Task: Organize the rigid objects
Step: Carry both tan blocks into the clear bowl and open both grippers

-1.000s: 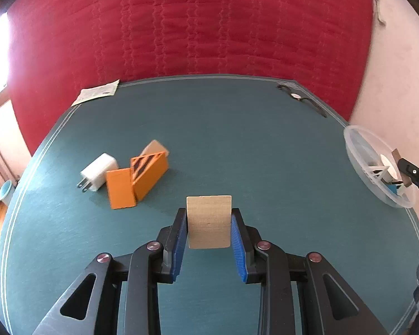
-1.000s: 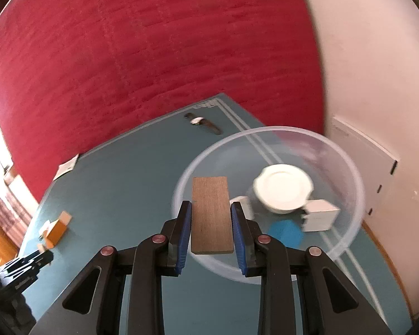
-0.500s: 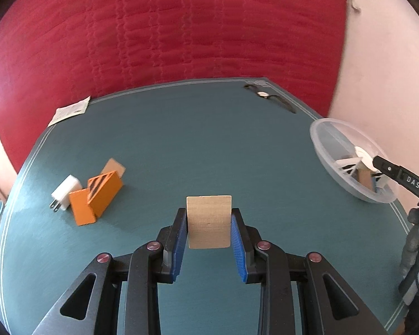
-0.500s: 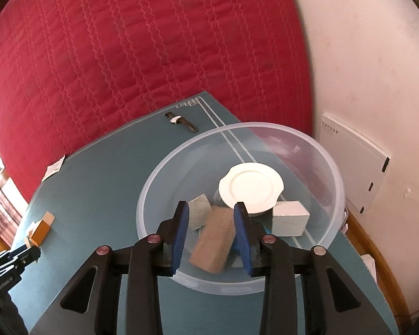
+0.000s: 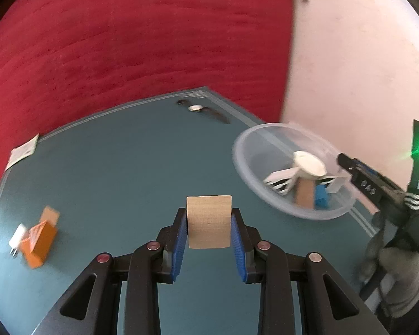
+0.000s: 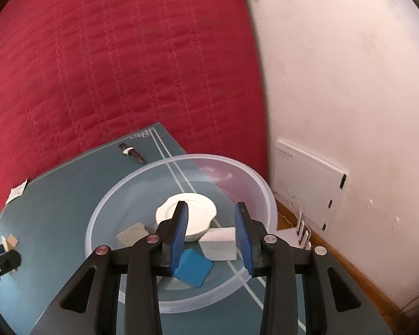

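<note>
Your right gripper [image 6: 211, 234] hangs over the big clear round plastic bowl [image 6: 120, 195], and its blue jaws have just been opening, with nothing between them. Inside the bowl you can see a white round plate [image 6: 198, 209], a flat blue square block [image 6: 192, 269], a white block [image 6: 219, 241] and a grey block [image 6: 131, 236]. Behind the bowl, on the teal table [image 6: 69, 184], lies a dark wristwatch [image 6: 132, 153].

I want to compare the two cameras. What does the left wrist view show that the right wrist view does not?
Only the left wrist view: the wooden block gripped in the left gripper, and the orange box. Only the right wrist view: the empty right gripper over the bowl, and the wall panel. Both: the clear bowl, white lid, blue block, watch.
</note>
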{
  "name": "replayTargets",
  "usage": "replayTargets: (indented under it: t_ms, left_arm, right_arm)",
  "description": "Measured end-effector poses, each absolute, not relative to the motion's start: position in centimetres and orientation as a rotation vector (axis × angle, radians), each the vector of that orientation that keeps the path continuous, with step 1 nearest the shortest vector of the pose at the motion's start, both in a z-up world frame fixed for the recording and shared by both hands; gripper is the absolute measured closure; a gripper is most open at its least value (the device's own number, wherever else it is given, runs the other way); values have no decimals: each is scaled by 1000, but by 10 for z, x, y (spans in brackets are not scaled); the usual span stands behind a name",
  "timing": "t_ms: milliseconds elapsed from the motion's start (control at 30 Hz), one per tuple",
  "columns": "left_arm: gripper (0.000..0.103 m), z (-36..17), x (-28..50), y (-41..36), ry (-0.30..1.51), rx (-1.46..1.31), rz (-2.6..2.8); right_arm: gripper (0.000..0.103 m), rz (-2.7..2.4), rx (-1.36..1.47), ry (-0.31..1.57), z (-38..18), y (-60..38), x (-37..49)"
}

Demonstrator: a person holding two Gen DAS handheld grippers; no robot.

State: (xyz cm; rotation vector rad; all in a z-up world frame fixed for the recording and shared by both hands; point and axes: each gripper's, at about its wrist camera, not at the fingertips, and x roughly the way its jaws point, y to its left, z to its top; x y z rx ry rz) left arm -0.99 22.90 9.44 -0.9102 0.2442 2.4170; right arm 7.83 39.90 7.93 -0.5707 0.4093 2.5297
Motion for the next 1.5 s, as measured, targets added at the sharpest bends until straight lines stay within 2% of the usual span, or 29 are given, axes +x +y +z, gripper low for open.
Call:
replayTargets:
  t_ms: [233, 733, 767, 800, 833, 867, 900, 1133, 1267, 1500]
  left_arm:
    - [71, 94, -19, 269, 237, -895, 2334]
    - [70, 84, -40, 312, 219, -892, 2286]
    - [67, 83, -42, 313, 213, -888, 2288]
    - [50, 83, -44, 314, 208, -891, 2289]
    - [25, 82, -45, 313, 200, -894, 2297]
    - [16, 83, -46, 311, 187, -885, 2318]
    - [14, 83, -46, 309, 177, -872, 2336]
    - [11, 76, -52, 296, 168, -916, 2384]
    - [5, 71, -54, 288, 202, -963, 2439]
    - [3, 70, -57, 269, 183, -997, 2488]
  right_arm:
    - [67, 2484, -542, 470, 79, 410, 85]
    - [66, 2487, -532, 448, 80, 411, 86]
    - [66, 2486, -532, 448, 81, 411, 86]
    - [66, 2486, -532, 448, 81, 411, 86]
    - [66, 2487, -533, 448, 81, 411, 86]
    - [66, 2487, -533, 449, 81, 411, 87]
    - [66, 2488, -534, 450, 81, 412, 86]
    - [66, 2489, -536, 443, 82, 409, 88]
    - [57, 2492, -534, 433, 83, 406, 88]
    - [56, 2500, -533, 402, 85, 400, 89]
